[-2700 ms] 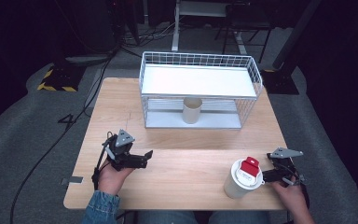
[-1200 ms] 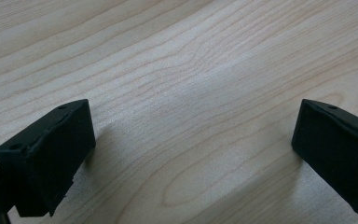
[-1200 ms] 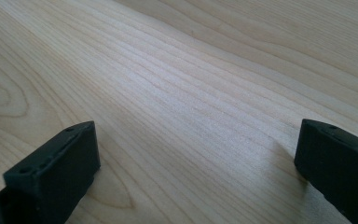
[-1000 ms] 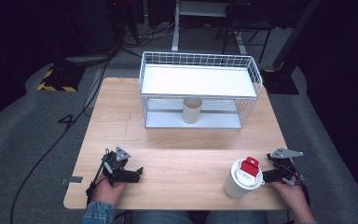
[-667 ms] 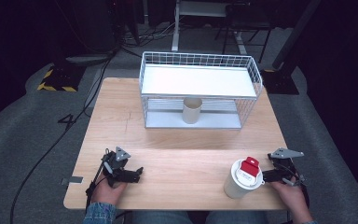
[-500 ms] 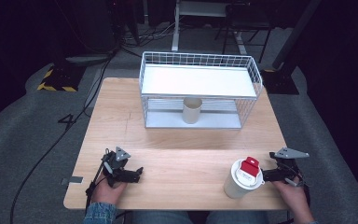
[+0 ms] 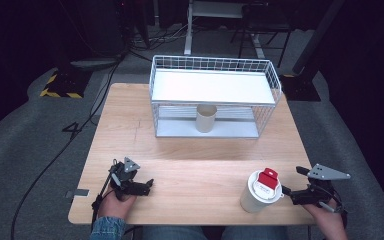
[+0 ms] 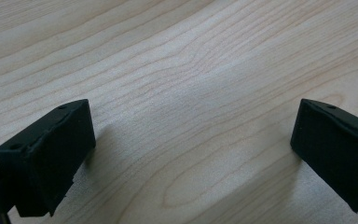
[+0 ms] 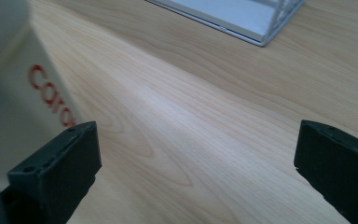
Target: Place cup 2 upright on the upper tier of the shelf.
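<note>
Tabletop unchanged; right gripper backed off cup.

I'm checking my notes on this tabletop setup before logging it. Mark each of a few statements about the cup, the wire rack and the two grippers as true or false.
1. The white cup with the red-tabbed lid stands on the wooden table beside the right gripper. True.
2. The right gripper is clamped on that cup. False: its fingers are wide apart, with the cup off to one side.
3. A beige cup stands on the lower level of the wire rack. True.
4. The left gripper holds a spoon. False: its fingers are open over bare wood.
5. The rack's upper shelf carries a bottle. False: nothing stands on it.
</note>
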`<state>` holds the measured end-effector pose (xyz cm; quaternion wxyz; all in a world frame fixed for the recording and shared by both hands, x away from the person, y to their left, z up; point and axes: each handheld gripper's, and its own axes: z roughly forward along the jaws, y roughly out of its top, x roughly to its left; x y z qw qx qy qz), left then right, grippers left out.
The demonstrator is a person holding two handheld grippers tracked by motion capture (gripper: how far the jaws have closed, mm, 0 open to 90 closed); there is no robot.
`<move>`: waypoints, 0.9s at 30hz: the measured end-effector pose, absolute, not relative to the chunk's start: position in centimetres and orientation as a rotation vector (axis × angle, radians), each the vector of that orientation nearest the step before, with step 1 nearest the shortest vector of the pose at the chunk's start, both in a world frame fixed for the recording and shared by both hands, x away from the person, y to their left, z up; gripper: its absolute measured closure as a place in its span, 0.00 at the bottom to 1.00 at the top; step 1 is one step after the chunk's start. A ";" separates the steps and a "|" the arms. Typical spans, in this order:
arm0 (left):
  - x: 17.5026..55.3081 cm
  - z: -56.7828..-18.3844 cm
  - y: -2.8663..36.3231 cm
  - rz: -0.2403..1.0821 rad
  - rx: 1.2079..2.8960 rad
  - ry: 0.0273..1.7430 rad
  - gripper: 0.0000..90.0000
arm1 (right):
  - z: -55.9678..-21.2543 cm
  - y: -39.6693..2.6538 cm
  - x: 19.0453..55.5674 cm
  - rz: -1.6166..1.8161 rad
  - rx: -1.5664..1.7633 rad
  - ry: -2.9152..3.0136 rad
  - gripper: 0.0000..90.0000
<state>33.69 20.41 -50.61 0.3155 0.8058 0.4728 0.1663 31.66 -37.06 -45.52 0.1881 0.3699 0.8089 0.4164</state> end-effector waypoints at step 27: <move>33.7 -50.6 20.4 0.438 2.122 1.245 0.00 | -43.4 -33.2 27.9 1.274 0.775 2.503 0.00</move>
